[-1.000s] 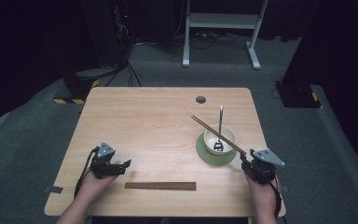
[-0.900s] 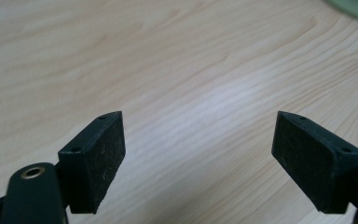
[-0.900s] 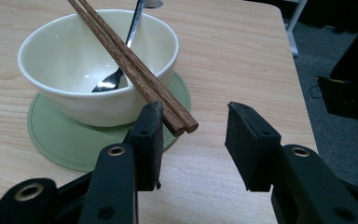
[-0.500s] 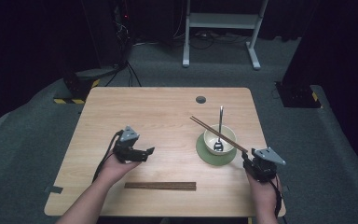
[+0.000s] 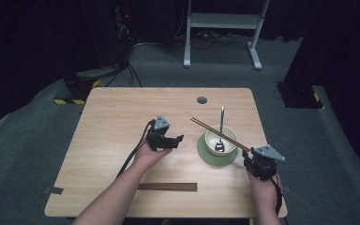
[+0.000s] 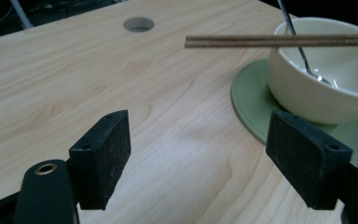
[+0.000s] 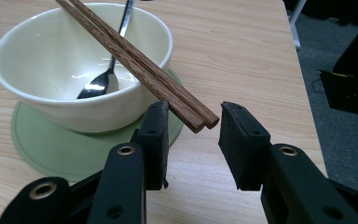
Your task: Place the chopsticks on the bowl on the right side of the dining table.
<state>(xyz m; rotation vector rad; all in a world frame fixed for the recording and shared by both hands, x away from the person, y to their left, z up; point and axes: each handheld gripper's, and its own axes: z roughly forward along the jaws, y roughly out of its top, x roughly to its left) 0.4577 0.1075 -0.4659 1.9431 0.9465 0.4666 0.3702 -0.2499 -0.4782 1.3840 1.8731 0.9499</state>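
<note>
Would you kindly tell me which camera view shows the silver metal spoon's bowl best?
The right gripper view: the silver metal spoon lies large inside the cream bowl. The left gripper view cuts its handle off at the top edge; the high view shows it whole but tiny.

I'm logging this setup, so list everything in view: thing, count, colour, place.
table: one, light wood, centre.
hole: one, dark, table's far side.
saucer: one, green, under the bowl.
bowl: one, cream, on the saucer.
spoon: one, metal, standing in the bowl.
chopsticks on bowl: one pair, brown, across the rim, near ends between the right tool's pads.
chopsticks on table: one pair, brown, near edge.
white stand: one, floor beyond the table.
left tool: black, open, jaws just closing slightly, empty.
right tool: black, closing, around chopstick ends.
</note>
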